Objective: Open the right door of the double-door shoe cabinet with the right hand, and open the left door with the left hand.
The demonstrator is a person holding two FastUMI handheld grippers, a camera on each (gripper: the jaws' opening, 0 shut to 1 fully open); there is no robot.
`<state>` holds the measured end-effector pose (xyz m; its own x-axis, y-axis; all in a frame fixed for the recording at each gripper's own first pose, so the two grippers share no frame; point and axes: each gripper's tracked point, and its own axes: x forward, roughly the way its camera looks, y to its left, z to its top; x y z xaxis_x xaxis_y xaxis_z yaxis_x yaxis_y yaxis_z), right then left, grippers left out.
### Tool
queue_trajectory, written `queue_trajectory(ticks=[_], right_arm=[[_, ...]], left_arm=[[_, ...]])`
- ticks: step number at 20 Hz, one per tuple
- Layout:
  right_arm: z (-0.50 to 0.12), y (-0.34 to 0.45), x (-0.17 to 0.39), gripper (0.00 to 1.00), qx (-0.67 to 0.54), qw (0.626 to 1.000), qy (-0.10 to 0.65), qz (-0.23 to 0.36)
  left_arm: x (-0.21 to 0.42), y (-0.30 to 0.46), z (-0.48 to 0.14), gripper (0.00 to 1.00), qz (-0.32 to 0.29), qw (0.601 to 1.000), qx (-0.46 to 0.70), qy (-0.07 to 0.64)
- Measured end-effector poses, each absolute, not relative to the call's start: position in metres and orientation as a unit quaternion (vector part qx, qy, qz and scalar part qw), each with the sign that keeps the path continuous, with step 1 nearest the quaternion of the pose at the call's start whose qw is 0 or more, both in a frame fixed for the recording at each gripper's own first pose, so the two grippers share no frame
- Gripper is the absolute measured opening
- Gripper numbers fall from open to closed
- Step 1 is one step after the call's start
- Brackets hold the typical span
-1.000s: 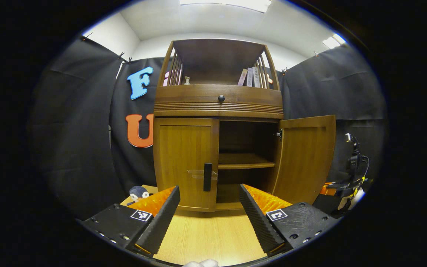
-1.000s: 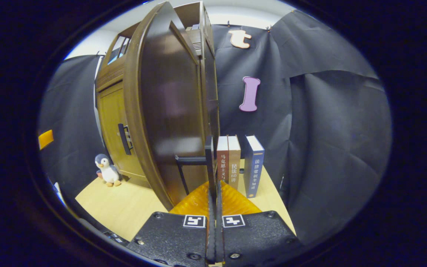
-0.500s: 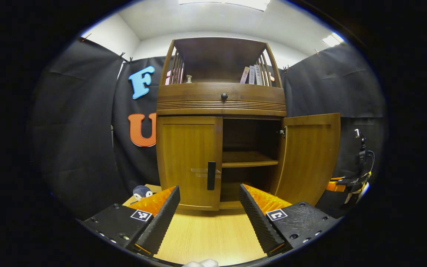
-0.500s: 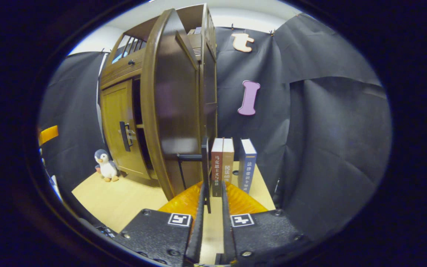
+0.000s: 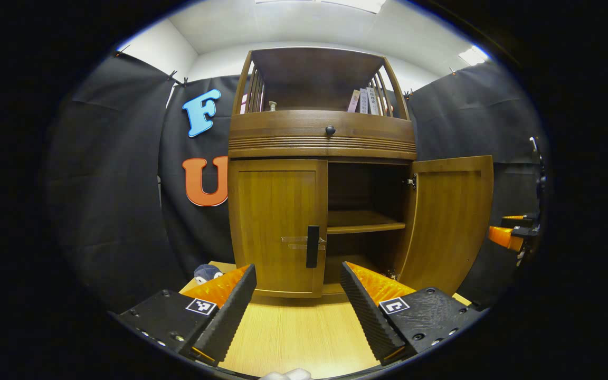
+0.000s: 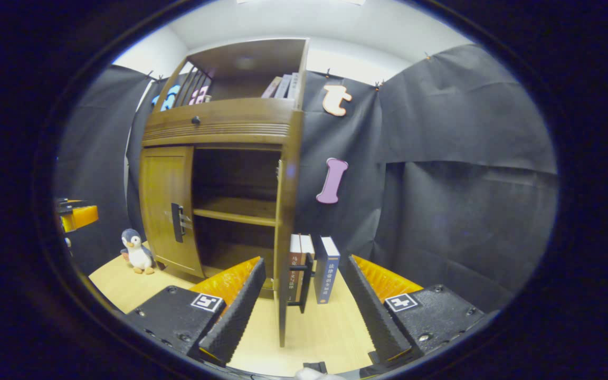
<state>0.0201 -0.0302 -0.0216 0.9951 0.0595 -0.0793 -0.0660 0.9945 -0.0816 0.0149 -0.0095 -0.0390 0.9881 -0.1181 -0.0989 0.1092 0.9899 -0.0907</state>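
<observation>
The double-door shoe cabinet (image 5: pixel 320 142) stands upright on the desk (image 5: pixel 298 332) against the black cloth wall, its front facing the left gripper view. Its right door (image 5: pixel 452 221) is swung wide out, edge-on in the right gripper view (image 6: pixel 284 237), with its vertical bar handle (image 6: pixel 306 282) on the outer side. The left door (image 5: pixel 277 227) is flat shut, and its handle (image 5: pixel 312 246) runs vertically at the inner edge.

The left hand-held gripper (image 5: pixel 298 311) is level in front of the left door, aimed at it, fingers spread wide and holding nothing. The right hand-held gripper (image 6: pixel 304 311) gapes wide too, with the right door's edge and handle between its fingers, untouched.

One toy penguin (image 6: pixel 136 250) stands by the cabinet's left corner. Three books (image 6: pixel 314 269) stand upright behind the right door.
</observation>
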Motion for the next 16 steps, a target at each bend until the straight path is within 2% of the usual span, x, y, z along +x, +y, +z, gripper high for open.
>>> queue_trajectory(ticks=[1, 3, 9, 12, 16], right_arm=[[-0.021, -0.021, 0.015, 1.00, -0.035, 0.998, 0.041, 0.025], [-0.024, 0.002, 0.004, 0.98, 0.001, 0.998, 0.056, 0.012], [-0.047, 0.055, -0.009, 1.00, 0.039, 0.997, 0.060, 0.024], [-0.061, 0.066, -0.012, 1.00, 0.038, 0.995, 0.081, 0.033], [-0.047, 0.067, -0.006, 1.00, 0.036, 0.996, 0.079, 0.029]], left_arm=[[0.017, -0.006, -0.037, 0.96, -0.056, 0.996, -0.039, 0.048], [0.023, 0.004, -0.036, 0.96, -0.054, 0.997, -0.031, 0.042], [0.033, 0.014, -0.046, 0.96, -0.057, 0.997, -0.029, 0.044], [0.041, 0.007, -0.054, 0.96, -0.063, 0.996, -0.031, 0.049], [0.075, -0.010, -0.064, 0.96, -0.076, 0.995, -0.036, 0.050]])
